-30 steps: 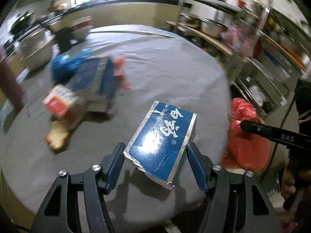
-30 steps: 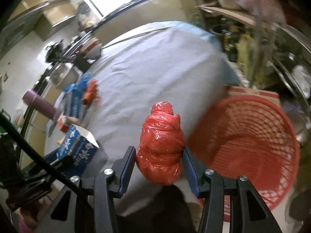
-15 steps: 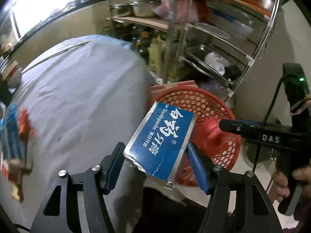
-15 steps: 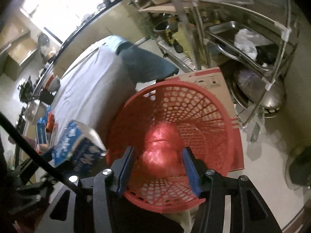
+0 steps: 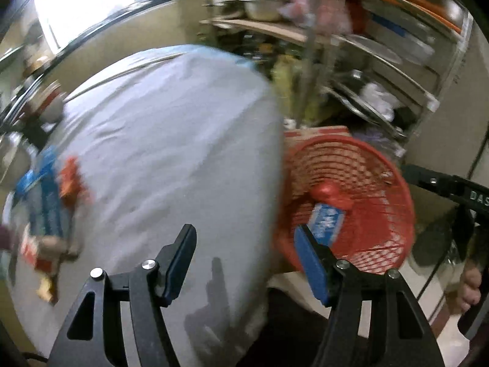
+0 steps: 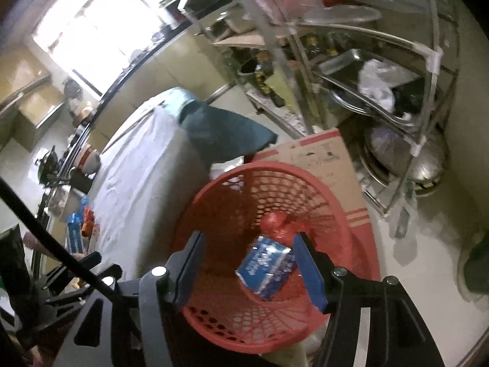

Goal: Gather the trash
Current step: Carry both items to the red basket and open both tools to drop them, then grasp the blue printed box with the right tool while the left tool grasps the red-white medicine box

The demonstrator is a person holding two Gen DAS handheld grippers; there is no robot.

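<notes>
My left gripper (image 5: 244, 253) hangs open with nothing between its blue pads, over the edge of the grey-clothed table (image 5: 171, 140). My right gripper (image 6: 247, 257) sits above the red mesh basket (image 6: 345, 214), its jaws opening and empty. The blue toothpaste box (image 6: 266, 267) and the red plastic bag (image 6: 275, 223) lie inside the basket, while more blue and red packaging (image 5: 52, 195) remains on the table's far left.

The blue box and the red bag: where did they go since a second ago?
Both were let go. The blue box and red bag now lie in the red basket; left gripper is empty, right gripper is opening. Table litter remains.
</notes>
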